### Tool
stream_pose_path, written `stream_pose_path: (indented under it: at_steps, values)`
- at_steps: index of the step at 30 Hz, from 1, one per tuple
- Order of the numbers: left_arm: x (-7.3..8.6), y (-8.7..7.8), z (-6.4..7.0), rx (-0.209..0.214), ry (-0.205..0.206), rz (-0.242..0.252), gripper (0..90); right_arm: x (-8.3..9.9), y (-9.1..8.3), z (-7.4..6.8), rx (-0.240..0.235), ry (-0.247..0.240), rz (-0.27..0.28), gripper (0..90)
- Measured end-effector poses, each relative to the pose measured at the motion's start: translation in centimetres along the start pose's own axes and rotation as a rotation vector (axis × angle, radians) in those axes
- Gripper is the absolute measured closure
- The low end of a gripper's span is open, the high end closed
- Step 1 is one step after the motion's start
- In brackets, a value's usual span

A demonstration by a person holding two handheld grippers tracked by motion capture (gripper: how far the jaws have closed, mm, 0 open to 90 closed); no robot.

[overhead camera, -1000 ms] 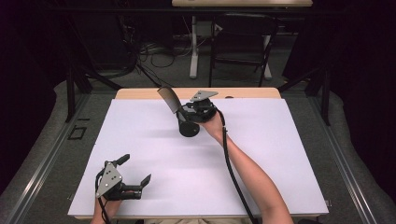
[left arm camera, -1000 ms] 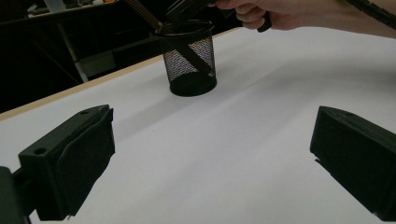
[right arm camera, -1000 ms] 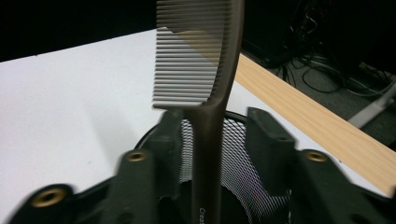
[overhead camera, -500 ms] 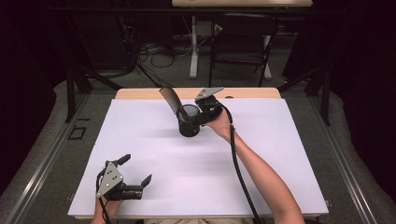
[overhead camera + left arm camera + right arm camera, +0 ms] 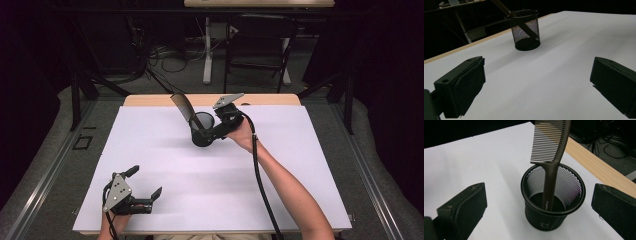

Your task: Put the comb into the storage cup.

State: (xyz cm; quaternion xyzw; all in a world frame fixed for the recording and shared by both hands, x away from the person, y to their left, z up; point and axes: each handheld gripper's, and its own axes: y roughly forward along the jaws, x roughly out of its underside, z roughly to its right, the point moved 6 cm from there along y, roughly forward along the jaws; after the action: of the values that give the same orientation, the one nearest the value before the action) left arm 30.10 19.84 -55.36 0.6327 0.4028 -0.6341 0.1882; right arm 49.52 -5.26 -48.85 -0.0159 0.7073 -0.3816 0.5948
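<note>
A black mesh cup (image 5: 201,132) stands upright on the white table cover near the far middle. A dark brown comb (image 5: 181,105) leans in it, handle down and teeth up, tilted to the left. My right gripper (image 5: 210,134) is just right of the cup, open, with its jaws pointing at it. In the right gripper view the cup (image 5: 554,217) and comb (image 5: 549,147) lie ahead between the jaws, untouched. My left gripper (image 5: 147,180) rests open at the near left, holding nothing. The cup (image 5: 526,37) is far ahead in its view.
A white sheet (image 5: 300,165) covers most of the table, leaving a strip of wood (image 5: 270,99) along the far edge. Beyond the table are a chair (image 5: 260,45), a table leg and floor cables (image 5: 165,55). The right gripper's cable (image 5: 260,175) runs along the forearm.
The right gripper has shifted slightly to the right and back from the cup. The comb and cup stay put. The left gripper has not moved.
</note>
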Motion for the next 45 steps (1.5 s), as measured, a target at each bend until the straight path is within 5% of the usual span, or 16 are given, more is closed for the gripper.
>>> stream_pose_path:
  at_steps: [45]
  values:
    - [0.0,0.0,0.0,-0.001,0.001,-0.004,0.0,5.5,-5.6,0.3,-0.003,0.018,-0.075,0.0]
